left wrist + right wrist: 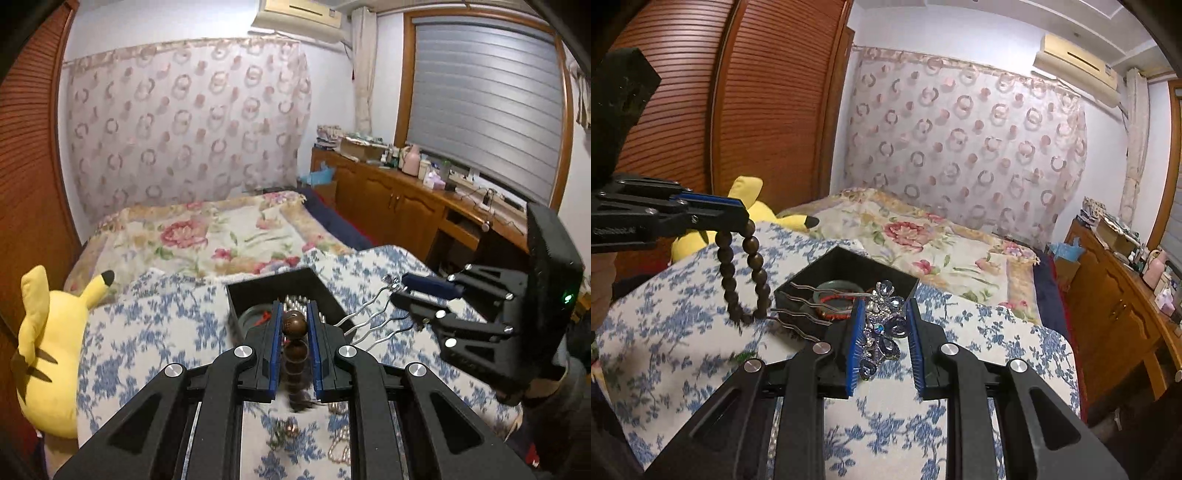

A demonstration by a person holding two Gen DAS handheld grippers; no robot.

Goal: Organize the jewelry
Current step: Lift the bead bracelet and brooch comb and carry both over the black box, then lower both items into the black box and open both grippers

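Observation:
My left gripper (294,322) is shut on a brown wooden bead bracelet (294,325), which hangs below it; the bracelet also shows in the right wrist view (744,273), dangling left of the black jewelry box (849,264). My right gripper (884,319) is shut on a blue crystal hair comb (882,328), whose wavy metal prongs (798,314) reach left over the box's near corner. The left wrist view shows that gripper (399,286) and the prongs (373,317) right of the box (255,286). A green bangle and a red bracelet (834,312) lie in the box.
The box sits on a blue-floral cushion (960,417). A pearl string (341,443) lies on it near me. A yellow plush toy (51,350) lies at the left. A floral bedspread (221,236) lies behind, and wooden cabinets (406,206) stand at the right.

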